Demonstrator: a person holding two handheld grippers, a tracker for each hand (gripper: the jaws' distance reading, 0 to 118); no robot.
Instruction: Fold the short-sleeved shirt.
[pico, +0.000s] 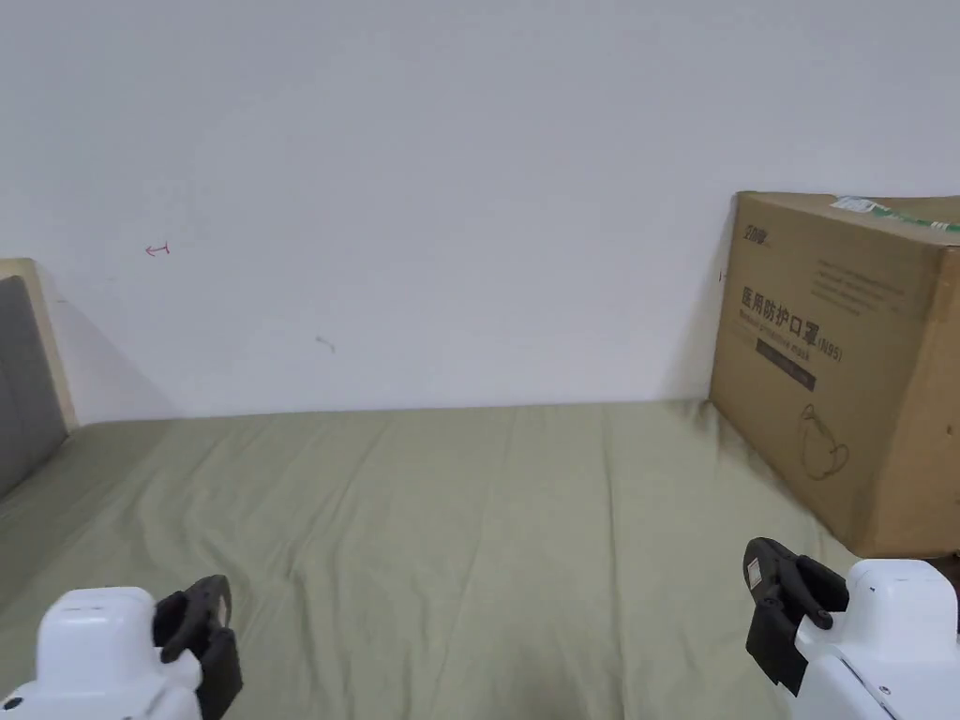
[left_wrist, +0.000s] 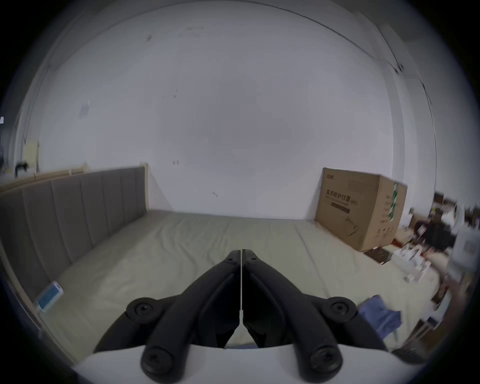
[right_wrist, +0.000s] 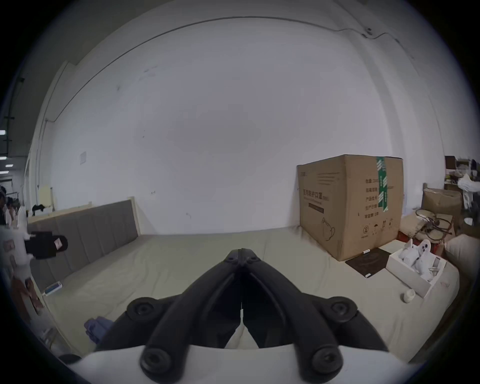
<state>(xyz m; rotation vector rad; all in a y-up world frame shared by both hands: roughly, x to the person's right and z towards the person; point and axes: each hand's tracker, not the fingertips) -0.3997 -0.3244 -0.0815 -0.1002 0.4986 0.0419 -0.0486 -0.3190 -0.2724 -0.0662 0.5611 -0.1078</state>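
Blue shirt (left_wrist: 380, 318) — between both tongs (left_wrist: 241, 253)

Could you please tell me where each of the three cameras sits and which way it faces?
Head view: on the person's head, facing the wall across the bed; left gripper and right gripper at the bottom corners.
Left gripper view: behind its shut jaws, facing headboard, box and blue shirt.
Right gripper view: behind its shut jaws, facing the same wall; left gripper at left.
Shared: bed and box.
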